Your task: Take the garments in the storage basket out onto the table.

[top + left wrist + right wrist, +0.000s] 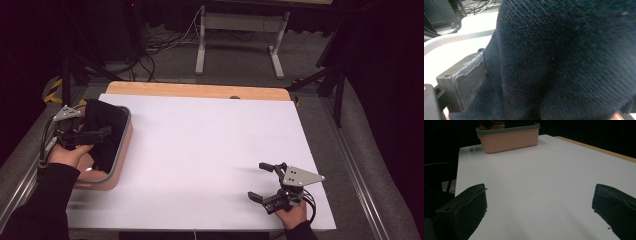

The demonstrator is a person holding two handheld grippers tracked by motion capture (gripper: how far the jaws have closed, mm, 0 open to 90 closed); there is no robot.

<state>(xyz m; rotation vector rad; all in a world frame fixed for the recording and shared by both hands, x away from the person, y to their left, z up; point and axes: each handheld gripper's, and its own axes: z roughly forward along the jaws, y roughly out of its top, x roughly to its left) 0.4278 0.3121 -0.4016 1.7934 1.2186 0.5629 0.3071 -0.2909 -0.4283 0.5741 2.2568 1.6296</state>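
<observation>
A salmon basket (122, 149) with a grey rim stands at the table's left edge. A dark knit cloth (107, 120) lies bunched inside it. My left gripper (102, 134) reaches into the basket from the near side and is shut on the cloth. In the left gripper view the knit cloth (564, 60) presses against one grey pad (466, 77) and hides the other jaw. My right gripper (257, 181) rests low over the white table (210, 140) at the front right, open, with nothing between its fingers. The right gripper view shows its jaws far apart (540, 192) and the basket (509, 141) far off.
The white sheet covers a wooden tabletop whose bare strip (200, 90) shows along the far edge. Beyond it are a grey stand (240, 35), cables on the floor and dark tripod legs (332, 75). Metal rails run along both sides of the table.
</observation>
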